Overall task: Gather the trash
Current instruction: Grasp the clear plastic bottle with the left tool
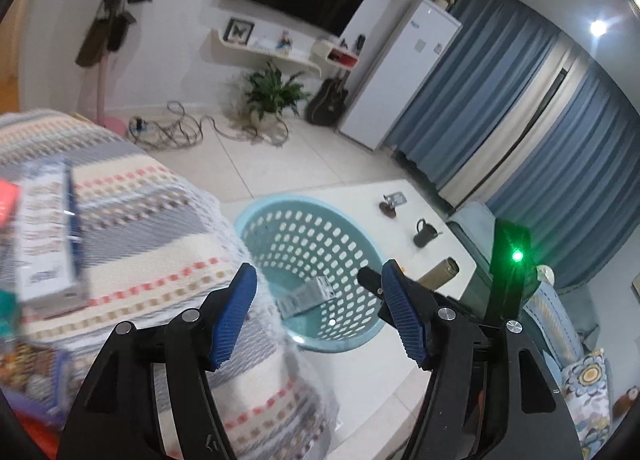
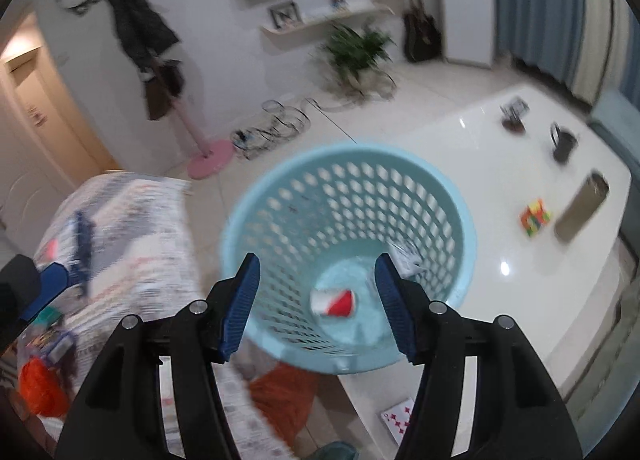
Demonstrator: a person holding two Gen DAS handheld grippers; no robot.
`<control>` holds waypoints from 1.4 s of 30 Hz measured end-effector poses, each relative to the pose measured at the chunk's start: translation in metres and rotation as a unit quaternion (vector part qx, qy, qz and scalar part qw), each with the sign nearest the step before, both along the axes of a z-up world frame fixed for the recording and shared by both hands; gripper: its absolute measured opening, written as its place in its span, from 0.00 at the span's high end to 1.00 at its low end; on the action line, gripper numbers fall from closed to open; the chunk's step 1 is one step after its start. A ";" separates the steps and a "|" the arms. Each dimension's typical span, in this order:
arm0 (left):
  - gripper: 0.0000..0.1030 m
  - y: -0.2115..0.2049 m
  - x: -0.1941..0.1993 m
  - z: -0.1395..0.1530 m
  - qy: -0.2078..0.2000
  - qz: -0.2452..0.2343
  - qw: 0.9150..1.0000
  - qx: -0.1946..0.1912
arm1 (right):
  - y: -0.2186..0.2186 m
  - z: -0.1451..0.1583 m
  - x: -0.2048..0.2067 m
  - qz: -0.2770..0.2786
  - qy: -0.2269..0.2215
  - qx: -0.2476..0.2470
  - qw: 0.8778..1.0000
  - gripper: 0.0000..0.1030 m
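A light blue perforated basket [image 2: 280, 180] stands on the floor beside a white table. In the right wrist view a red and white cup [image 2: 334, 302] and a crumpled wrapper [image 2: 406, 258] lie in it. My right gripper [image 2: 316, 288] is open and empty, right above the basket. In the left wrist view the basket [image 1: 276, 208] holds a flat silvery packet [image 1: 306, 296]. My left gripper [image 1: 316, 292] is open and empty, over the edge of a striped blanket [image 1: 152, 228]. A blue and white box [image 1: 48, 236] lies on the blanket at the left.
The white table [image 2: 480, 220] carries a dark mug [image 2: 562, 144], a metal flask [image 2: 580, 206], a colourful cube [image 2: 536, 218] and a small dark item [image 2: 512, 116]. A playing card [image 2: 398, 418] and orange cloth [image 2: 280, 392] lie on the floor. Cables, a plant, and a pink stand sit farther back.
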State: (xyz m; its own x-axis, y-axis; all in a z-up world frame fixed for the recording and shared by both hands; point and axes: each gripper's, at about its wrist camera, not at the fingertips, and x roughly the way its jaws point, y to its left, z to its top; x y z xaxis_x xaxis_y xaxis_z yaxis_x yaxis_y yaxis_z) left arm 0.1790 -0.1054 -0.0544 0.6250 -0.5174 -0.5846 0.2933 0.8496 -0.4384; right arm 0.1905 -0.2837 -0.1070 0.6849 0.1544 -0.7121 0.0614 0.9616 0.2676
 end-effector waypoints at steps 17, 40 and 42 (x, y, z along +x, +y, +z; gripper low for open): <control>0.34 0.182 -0.143 0.034 -0.051 0.220 0.971 0.074 | 0.156 0.059 -0.070 0.180 -0.114 -0.047 0.976 0.46; 0.51 0.233 -0.102 -0.035 0.095 0.194 0.969 0.123 | 0.255 0.033 -0.085 0.317 -0.068 -0.045 0.945 0.59; 0.51 0.231 -0.100 -0.038 0.102 0.192 0.968 0.124 | 0.259 0.032 -0.087 0.328 -0.062 -0.049 0.941 0.59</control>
